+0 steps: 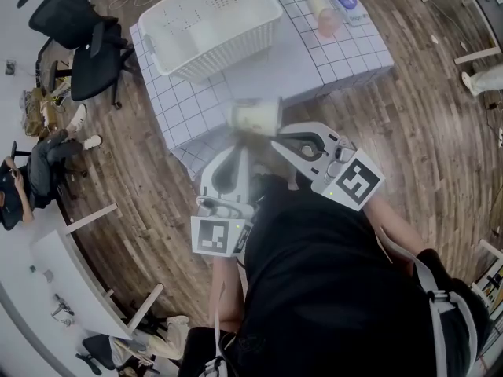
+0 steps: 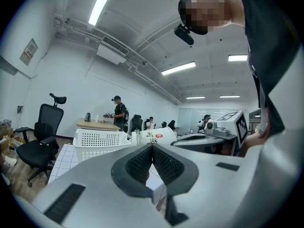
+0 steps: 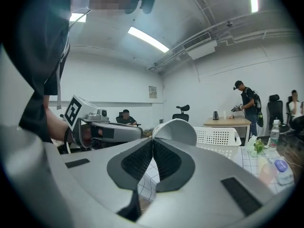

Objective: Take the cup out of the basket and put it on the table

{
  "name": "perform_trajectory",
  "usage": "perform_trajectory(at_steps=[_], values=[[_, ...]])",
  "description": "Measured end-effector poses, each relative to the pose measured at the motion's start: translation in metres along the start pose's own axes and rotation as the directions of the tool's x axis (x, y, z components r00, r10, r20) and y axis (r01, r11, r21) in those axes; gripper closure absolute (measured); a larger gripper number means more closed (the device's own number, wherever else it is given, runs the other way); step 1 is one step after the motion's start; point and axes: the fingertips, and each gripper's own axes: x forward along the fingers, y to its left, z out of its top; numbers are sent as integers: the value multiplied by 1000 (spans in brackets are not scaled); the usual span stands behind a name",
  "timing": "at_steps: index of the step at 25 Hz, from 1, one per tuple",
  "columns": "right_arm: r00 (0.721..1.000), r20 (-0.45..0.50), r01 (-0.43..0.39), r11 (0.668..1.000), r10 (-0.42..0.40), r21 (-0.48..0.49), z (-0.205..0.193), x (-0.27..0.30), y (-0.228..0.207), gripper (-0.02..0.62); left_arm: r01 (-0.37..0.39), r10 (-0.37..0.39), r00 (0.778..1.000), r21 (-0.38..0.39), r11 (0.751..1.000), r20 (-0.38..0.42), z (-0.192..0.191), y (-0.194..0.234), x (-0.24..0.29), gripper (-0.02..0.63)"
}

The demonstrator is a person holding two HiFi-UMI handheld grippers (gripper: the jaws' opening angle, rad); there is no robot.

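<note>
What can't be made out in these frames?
Cup print: motion-blurred in the head view, too small in the left gripper view.
Whether the left gripper touches the cup: its own shut jaw tips cover that spot.
Basket contents: washed out in the head view, hidden by its wall in both gripper views.

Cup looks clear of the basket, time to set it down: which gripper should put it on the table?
Right, probably. The right gripper has its jaws closed at the rim of the cup, seemingly pinching it above the table. The left gripper is shut too, beside the cup, with no clear hold.
</note>
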Motion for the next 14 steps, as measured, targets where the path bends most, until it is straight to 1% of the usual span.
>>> perform_trajectory(at_steps=[5,9,14], values=[[1000,16,-4,1000,4,-19,4,-1,-4,574,-7,7,1000,12,1000,4,2,1,0,597],[1000,2,-2,1000,2,-11,2,-1,-5,574,-15,15,1000,3,1000,8,3,1,1,597],[1000,11,-5,1000,5,-17,3,1,-5,574,-19,19,1000,4,1000,11,2,2,1,597]])
